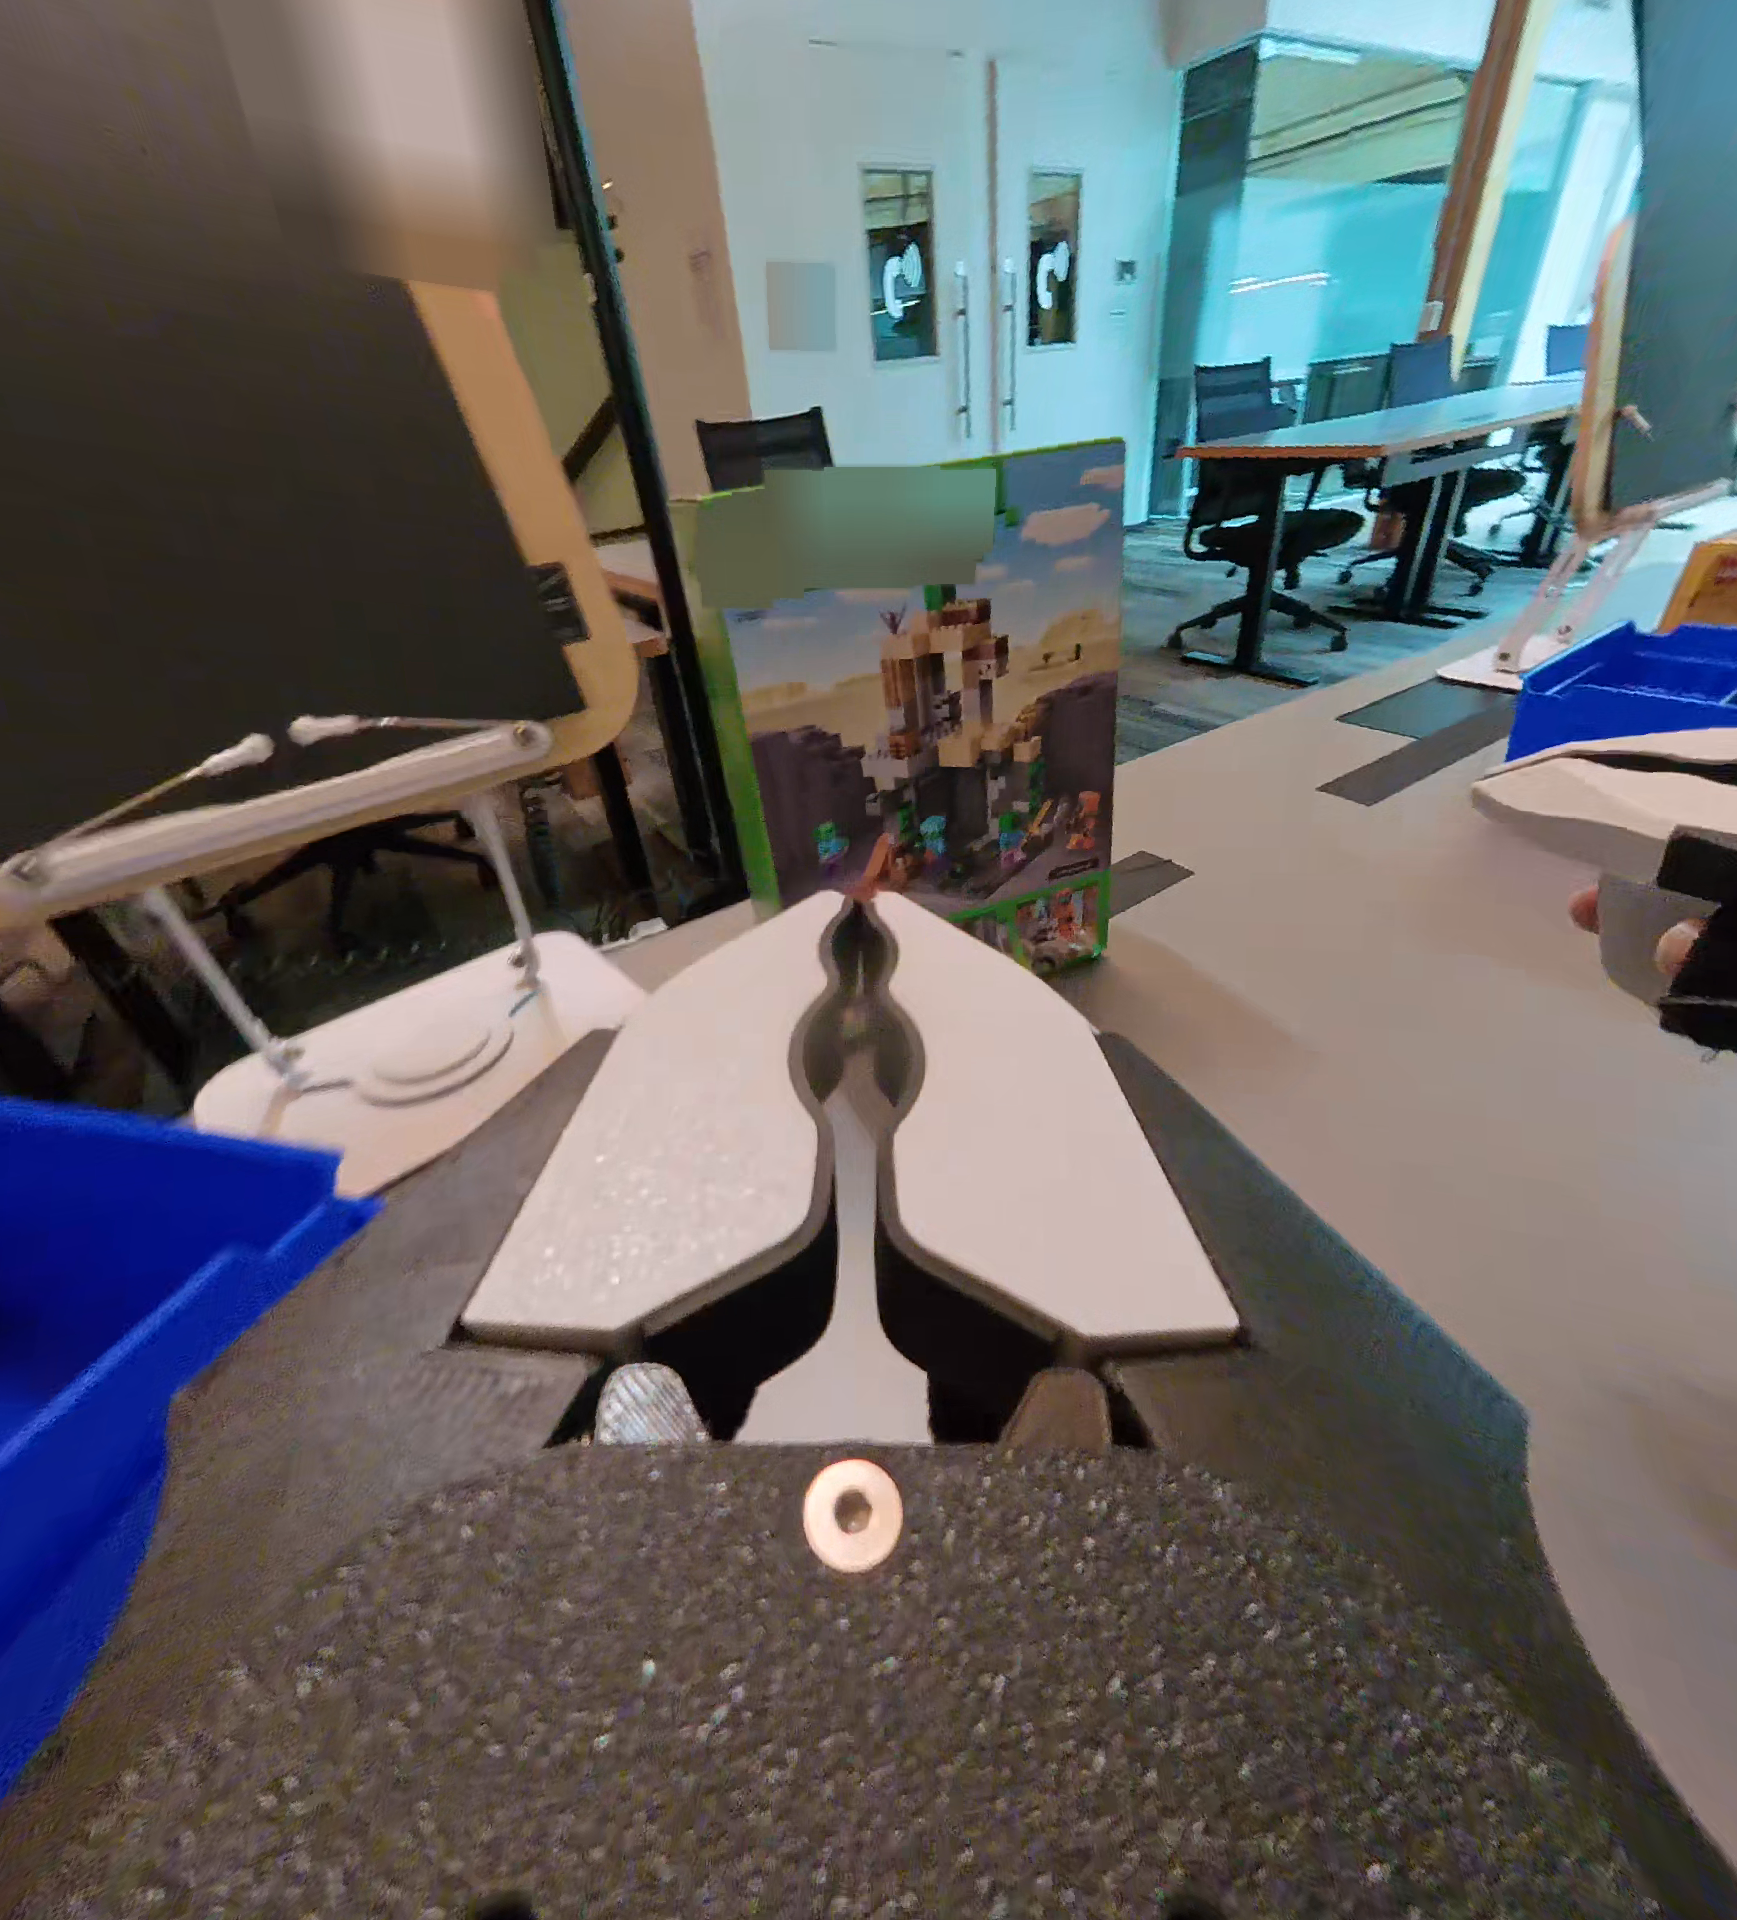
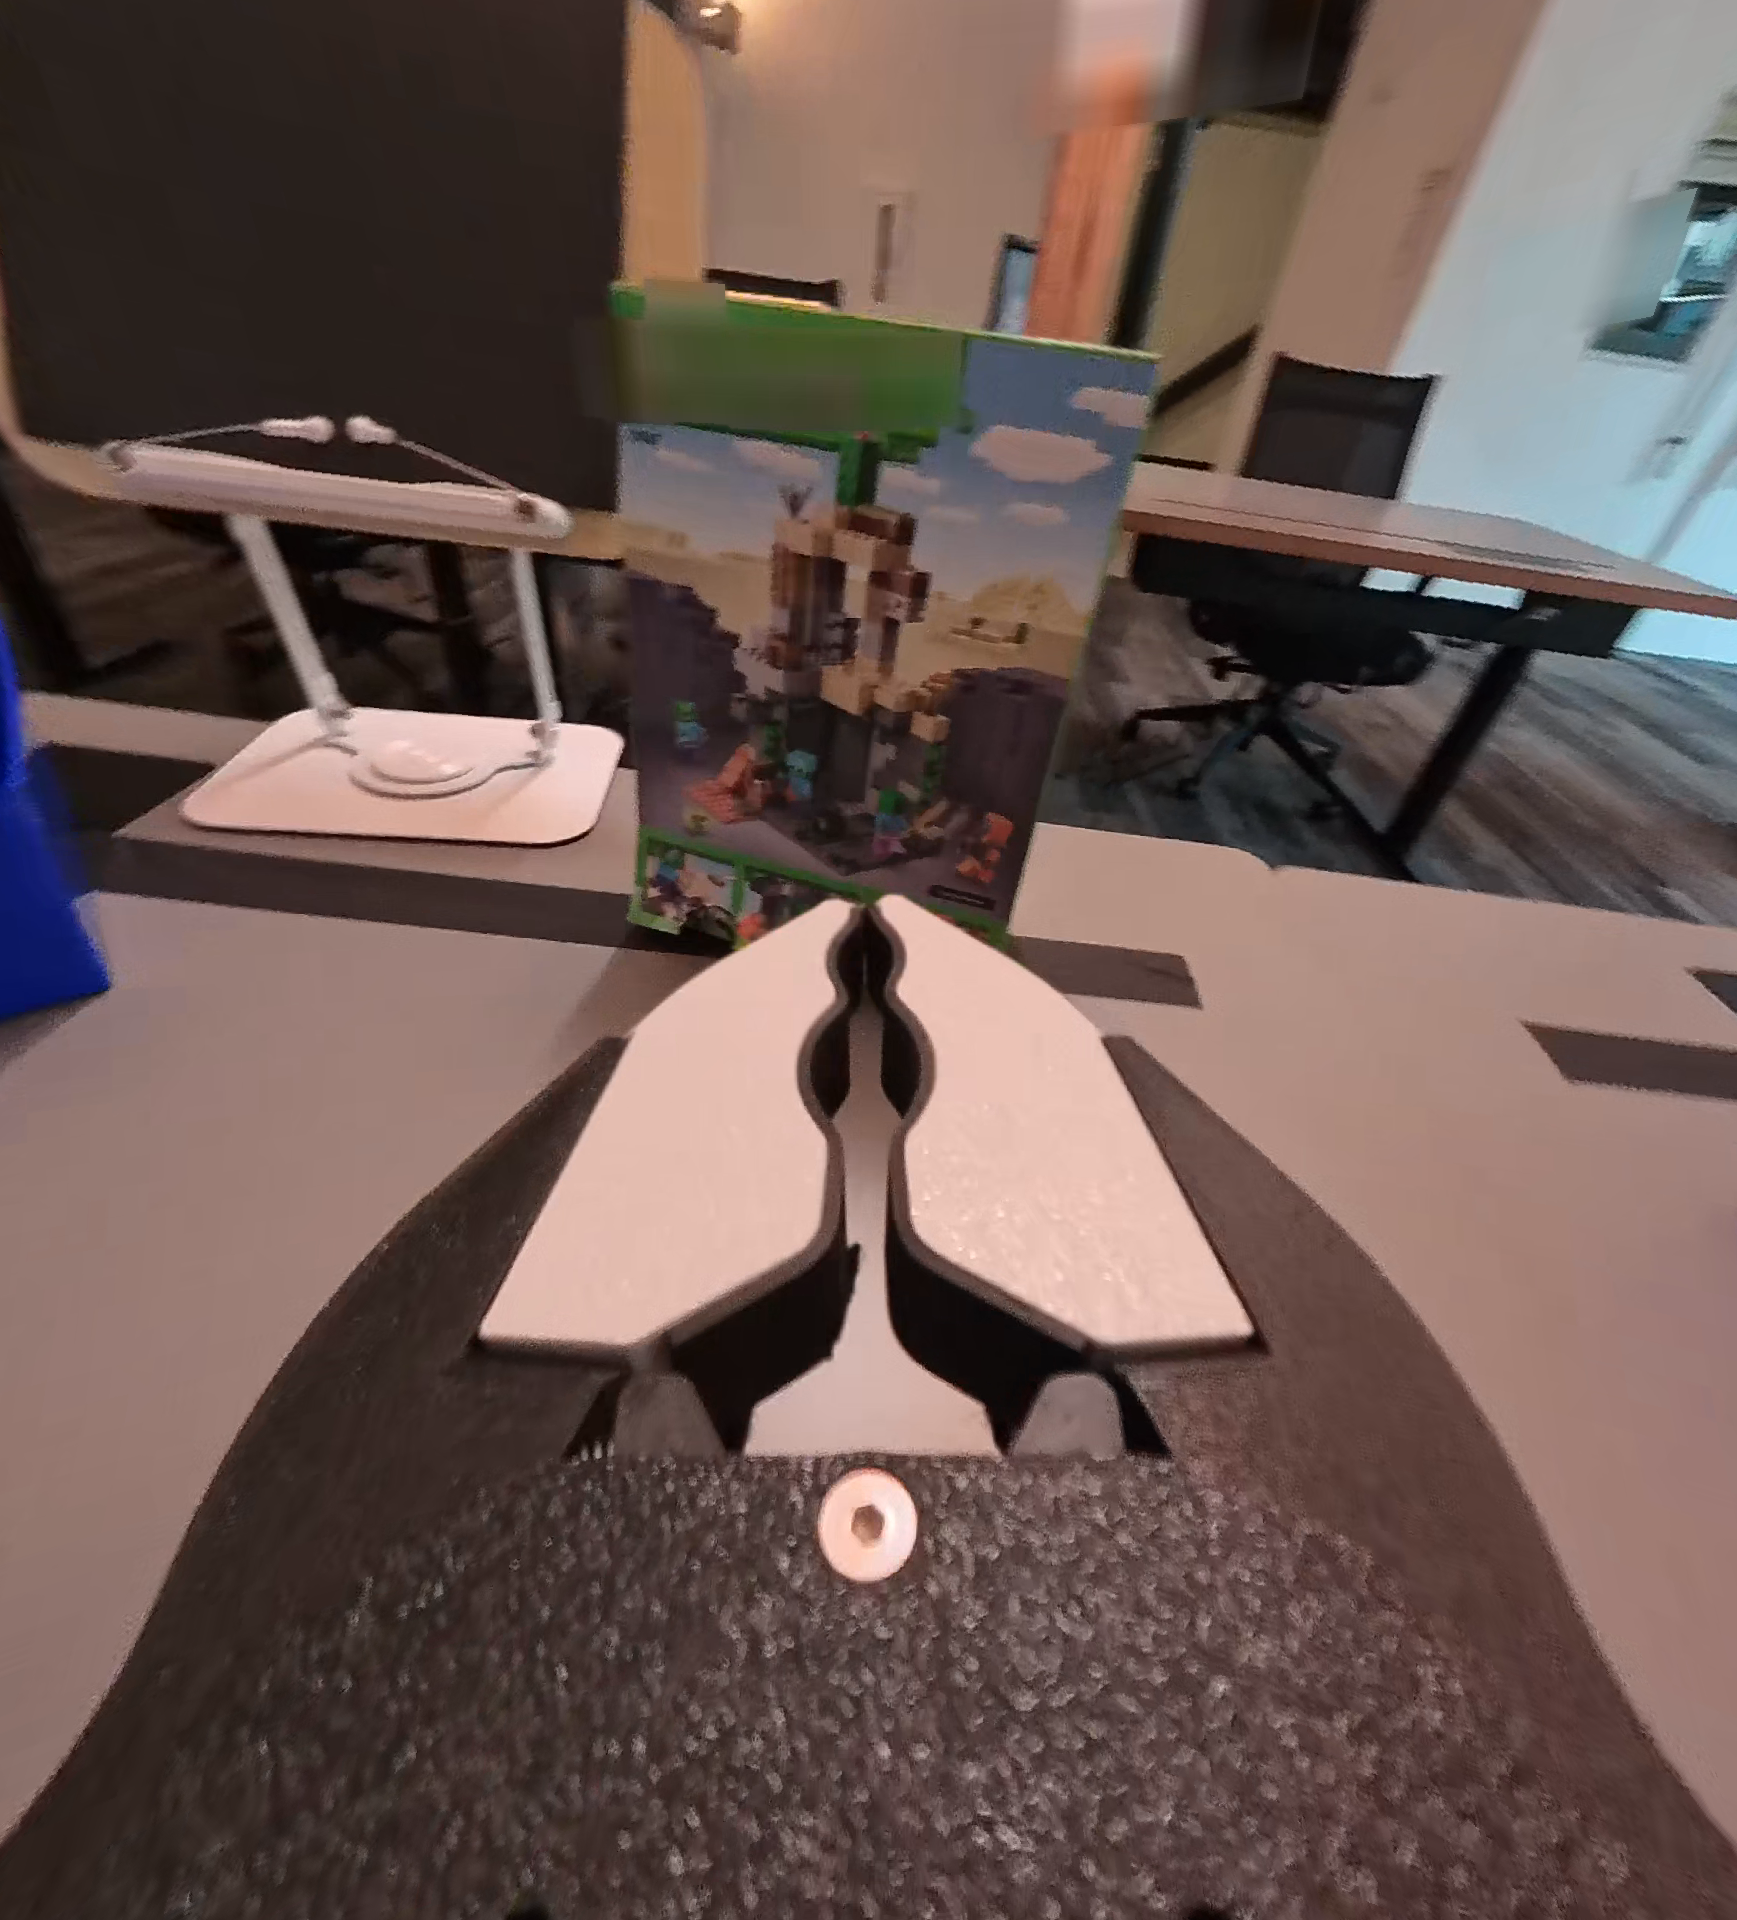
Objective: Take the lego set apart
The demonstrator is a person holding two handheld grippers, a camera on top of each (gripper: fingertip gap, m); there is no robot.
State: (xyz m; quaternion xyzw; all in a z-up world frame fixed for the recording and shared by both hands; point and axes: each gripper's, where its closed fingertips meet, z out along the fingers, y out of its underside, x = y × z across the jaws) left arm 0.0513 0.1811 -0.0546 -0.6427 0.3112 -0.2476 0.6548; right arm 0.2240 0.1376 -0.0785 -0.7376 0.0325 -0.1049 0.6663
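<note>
No built lego model shows in either view. The lego set's box (image 1: 931, 707) stands upright on the grey table (image 1: 1311, 1039), just beyond my left gripper's tips; it also shows in the right wrist view (image 2: 864, 644). My left gripper (image 1: 859, 909) is shut, its white fingers (image 1: 698, 1132) meeting at the tips, and I see nothing held between them. My right gripper (image 2: 866, 912) is shut and empty, pointing at the box's lower edge. It also shows at the right edge of the left wrist view (image 1: 1508, 795), held by a hand.
A blue bin (image 1: 64, 1351) sits close on the left and another (image 1: 1664, 691) at the back right. A white stand (image 2: 407, 790) holding a dark board is left of the box. Black tape strips (image 2: 1674, 1049) mark the table. Office desks and chairs stand beyond. My right fingertips sit around 20 cm from my left ones.
</note>
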